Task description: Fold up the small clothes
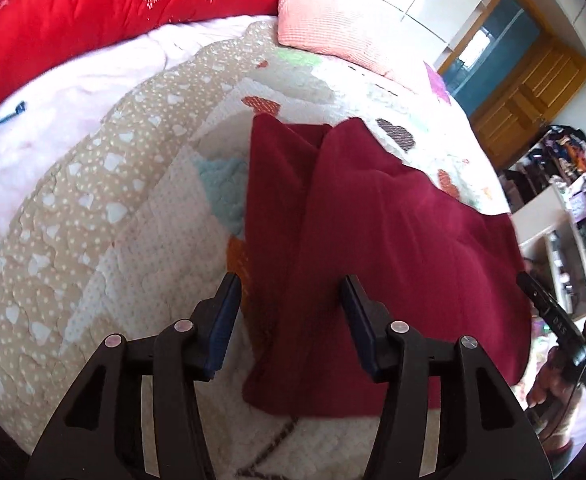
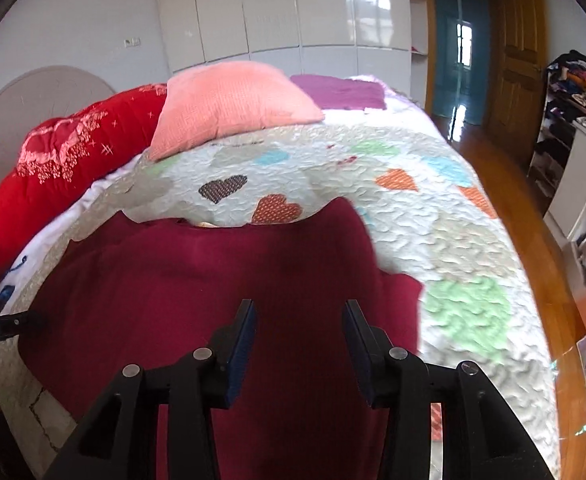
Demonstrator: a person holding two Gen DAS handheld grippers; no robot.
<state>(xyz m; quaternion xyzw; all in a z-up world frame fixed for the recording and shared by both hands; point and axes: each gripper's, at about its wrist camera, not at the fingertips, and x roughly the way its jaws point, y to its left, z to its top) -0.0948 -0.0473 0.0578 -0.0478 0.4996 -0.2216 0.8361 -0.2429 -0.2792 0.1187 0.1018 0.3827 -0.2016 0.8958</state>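
Observation:
A dark red garment (image 1: 373, 248) lies spread on the heart-patterned quilt (image 1: 105, 208), partly folded with a long ridge down its middle. My left gripper (image 1: 291, 292) is open and empty, hovering over the garment's near left edge. In the right wrist view the same garment (image 2: 213, 280) fills the foreground on the quilt (image 2: 433, 208). My right gripper (image 2: 299, 316) is open and empty just above the cloth. The right gripper also shows at the far right edge of the left wrist view (image 1: 553, 316), held in a hand.
A red duvet (image 2: 65, 168), a pink pillow (image 2: 233, 104) and a purple cloth (image 2: 341, 92) lie at the head of the bed. White wardrobes (image 2: 293, 8) stand behind. A wooden floor (image 2: 505, 184), a door and cluttered shelves (image 2: 573, 112) are on the right.

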